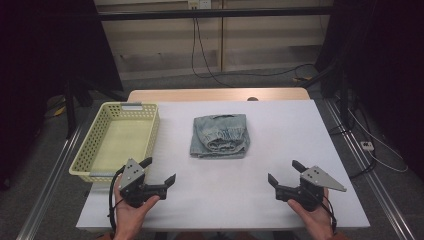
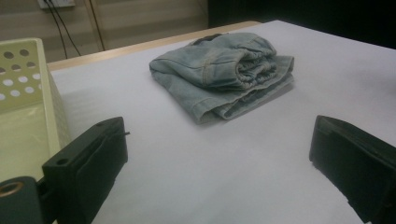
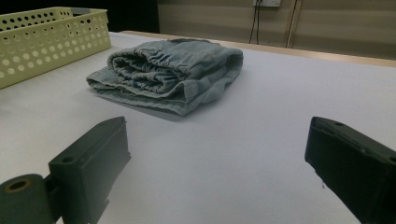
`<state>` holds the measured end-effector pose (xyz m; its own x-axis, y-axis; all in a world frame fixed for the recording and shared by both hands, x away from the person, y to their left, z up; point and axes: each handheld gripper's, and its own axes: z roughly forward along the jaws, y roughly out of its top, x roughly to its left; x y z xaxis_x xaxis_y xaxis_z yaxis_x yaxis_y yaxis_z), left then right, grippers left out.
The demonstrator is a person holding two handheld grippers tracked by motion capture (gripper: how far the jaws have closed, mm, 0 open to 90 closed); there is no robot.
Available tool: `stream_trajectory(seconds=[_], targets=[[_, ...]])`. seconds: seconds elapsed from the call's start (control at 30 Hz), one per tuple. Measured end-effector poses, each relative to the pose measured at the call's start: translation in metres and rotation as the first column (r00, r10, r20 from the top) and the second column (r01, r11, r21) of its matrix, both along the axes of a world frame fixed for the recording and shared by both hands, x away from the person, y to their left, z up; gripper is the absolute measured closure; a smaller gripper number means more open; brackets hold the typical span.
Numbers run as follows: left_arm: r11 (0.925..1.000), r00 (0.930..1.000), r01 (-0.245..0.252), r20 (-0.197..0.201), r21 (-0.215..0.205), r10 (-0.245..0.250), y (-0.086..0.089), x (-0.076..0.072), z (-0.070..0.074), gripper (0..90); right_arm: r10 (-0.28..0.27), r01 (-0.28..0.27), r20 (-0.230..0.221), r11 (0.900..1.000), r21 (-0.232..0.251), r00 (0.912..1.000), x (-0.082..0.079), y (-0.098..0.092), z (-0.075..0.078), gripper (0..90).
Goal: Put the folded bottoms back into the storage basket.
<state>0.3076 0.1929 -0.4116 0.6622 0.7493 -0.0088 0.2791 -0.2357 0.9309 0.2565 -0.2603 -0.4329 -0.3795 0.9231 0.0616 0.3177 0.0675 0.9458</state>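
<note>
Folded jeans (image 1: 220,136) lay mid-surface (image 1: 260,200), pale blue, elastic waistband showing.
Left hand-held gripper (image 1: 161,171) and right hand-held gripper (image 1: 284,172) hovered near the front edge, jaws spread wide, holding nothing.

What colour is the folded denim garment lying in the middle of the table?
The folded denim garment is faded light blue, with a gathered elastic waistband; the right gripper view shows it best.

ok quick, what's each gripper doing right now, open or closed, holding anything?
Left gripper: open, holding nothing.
Right gripper: open, holding nothing; the folded light-blue denim garment lies untouched ahead.
</note>
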Motion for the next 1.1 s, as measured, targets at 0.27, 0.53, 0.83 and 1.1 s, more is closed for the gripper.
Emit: stream_trajectory(seconds=[0.27,0.53,0.83,1.1], targets=[[0.9998,0.9998,0.002,-0.018,-0.018,-0.003,-0.006,0.001,0.002,5.4,0.006,-0.006,-0.011,1.0,0.006,0.9999,0.001,-0.001,-0.001,6.5],[1.0,0.9999,0.004,-0.011,0.008,-0.004,-0.011,0.002,0.003,5.2,0.012,-0.012,-0.016,1.0,0.023,0.9998,0.002,-0.003,-0.001,6.5],[0.9996,0.9988,0.027,-0.041,0.011,-0.027,-0.015,0.01,0.006,5.2,0.025,-0.024,-0.023,1.0,0.016,0.9994,0.002,0.0,-0.002,6.6],[0.998,0.9976,0.054,-0.046,0.034,-0.052,-0.027,0.014,0.012,5.6,0.038,-0.037,-0.027,0.999,0.011,0.9989,0.003,0.002,-0.003,6.4]])
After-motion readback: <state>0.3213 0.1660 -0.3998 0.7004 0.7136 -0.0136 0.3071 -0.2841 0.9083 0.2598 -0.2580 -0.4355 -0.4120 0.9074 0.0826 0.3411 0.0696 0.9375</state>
